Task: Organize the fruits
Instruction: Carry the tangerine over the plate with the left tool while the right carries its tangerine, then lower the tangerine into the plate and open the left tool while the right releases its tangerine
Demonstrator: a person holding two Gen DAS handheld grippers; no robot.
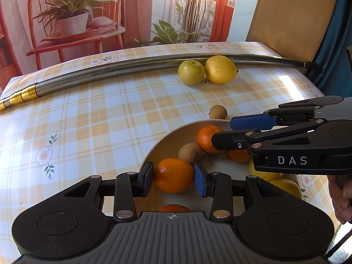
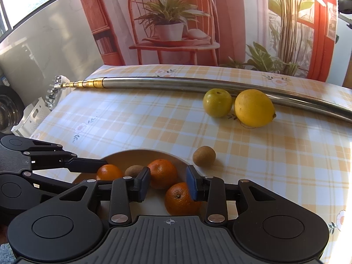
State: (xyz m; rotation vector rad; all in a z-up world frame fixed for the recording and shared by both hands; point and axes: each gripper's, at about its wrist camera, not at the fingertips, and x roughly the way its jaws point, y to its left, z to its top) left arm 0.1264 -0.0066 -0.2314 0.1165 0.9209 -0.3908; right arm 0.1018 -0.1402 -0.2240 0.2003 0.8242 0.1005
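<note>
My left gripper [image 1: 173,177] sits over the pale bowl [image 1: 167,136], its pads either side of an orange [image 1: 173,175] and pressing on it. Deeper in the bowl lie a brown kiwi [image 1: 190,153] and a second orange [image 1: 206,138]. My right gripper [image 1: 226,132] reaches in from the right, its dark finger across that second orange, jaws parted. Just outside the rim sits another kiwi [image 1: 217,112]. Far back on the checked tablecloth [image 1: 99,121], a green fruit [image 1: 191,73] touches a lemon [image 1: 220,69] beside a metal pole [image 1: 132,68].
</note>
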